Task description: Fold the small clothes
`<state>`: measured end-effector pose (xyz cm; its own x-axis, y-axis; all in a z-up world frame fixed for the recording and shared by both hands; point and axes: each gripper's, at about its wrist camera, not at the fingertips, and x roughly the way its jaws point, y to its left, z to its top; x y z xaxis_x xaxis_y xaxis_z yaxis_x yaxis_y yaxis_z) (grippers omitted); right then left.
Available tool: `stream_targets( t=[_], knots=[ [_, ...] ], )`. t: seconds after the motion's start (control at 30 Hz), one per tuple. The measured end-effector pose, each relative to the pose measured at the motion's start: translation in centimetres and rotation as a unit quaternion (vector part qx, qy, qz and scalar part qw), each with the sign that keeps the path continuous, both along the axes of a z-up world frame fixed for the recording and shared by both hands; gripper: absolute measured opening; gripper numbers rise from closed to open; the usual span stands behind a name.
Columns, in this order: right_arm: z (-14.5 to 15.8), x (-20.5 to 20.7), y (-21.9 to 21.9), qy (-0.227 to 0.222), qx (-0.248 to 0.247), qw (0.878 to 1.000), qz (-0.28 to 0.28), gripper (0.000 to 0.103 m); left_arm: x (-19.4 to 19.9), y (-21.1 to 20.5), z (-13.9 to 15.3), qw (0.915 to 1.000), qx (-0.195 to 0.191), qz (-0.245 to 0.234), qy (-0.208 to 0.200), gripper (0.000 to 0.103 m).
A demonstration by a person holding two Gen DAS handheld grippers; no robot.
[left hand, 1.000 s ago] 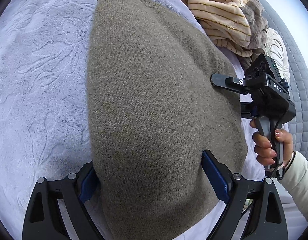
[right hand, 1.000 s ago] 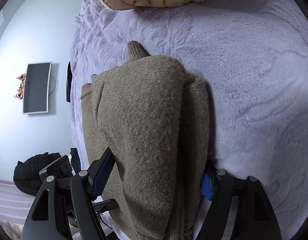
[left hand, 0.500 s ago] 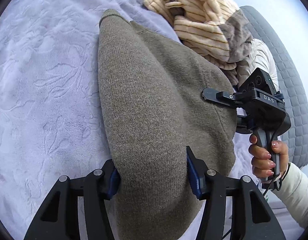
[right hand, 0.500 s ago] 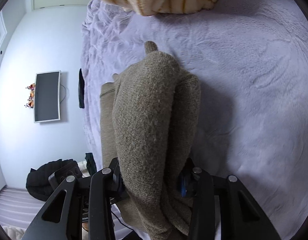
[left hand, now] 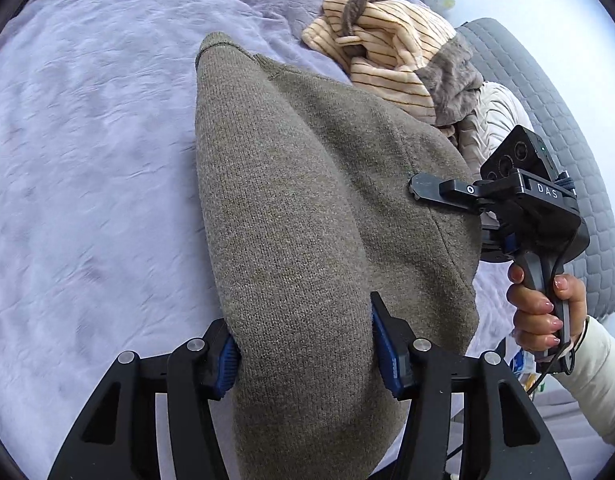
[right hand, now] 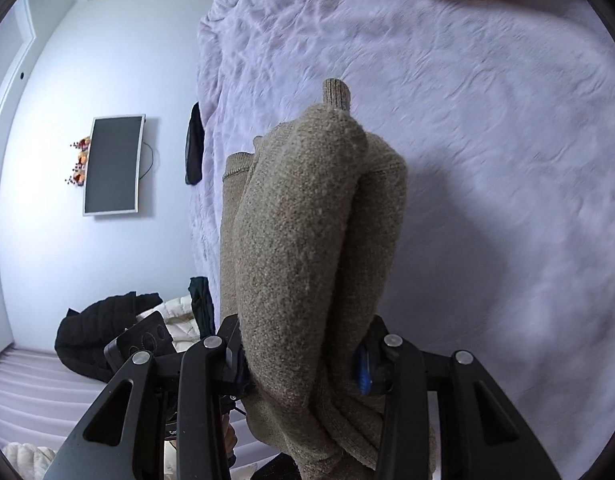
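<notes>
You held the olive knit sweater (left hand: 307,208) above the lilac bedspread (left hand: 87,160), left gripper (left hand: 303,344) and right gripper (right hand: 303,356) each pinching bunched fabric; it was soft, limp, best gripped through doubled edges

Soft, even daylight is filling both of my views, with no glare. The sweater (right hand: 307,240) is casting a faint shadow onto the bedspread (right hand: 487,152), whose texture is smearing with motion blur. Fisheye distortion is bending everything near the dark circular edges.
</notes>
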<state>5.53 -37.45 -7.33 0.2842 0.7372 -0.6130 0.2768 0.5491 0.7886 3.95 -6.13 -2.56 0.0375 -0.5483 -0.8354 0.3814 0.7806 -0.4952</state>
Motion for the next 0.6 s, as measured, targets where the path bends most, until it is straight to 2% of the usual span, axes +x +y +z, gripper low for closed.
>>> stream_targets(
  t=[0.2,0.33,0.47,0.6],
  knots=[
    [-1.0,-0.8,6.1,0.004,0.013,1.0,0.021,0.042,-1.3,6.5,0.2,0.9996,0.016,0.024,0.007,0.057],
    [-1.6,-1.3,9.6,0.003,0.014,0.999,0.035,0.042,-2.1,9.5,-0.4,0.9992,0.024,0.03,0.009,0.057],
    [-2.8,-2.1,11.2,0.015,0.012,0.999,0.038,0.042,-2.8,11.1,-2.3,0.9989,0.03,0.032,0.019,0.057],
    [-5.0,-2.7,12.5,0.037,-0.017,0.998,0.049,0.042,-3.5,11.8,-4.9,0.9974,0.054,0.033,0.033,0.057]
  ],
)
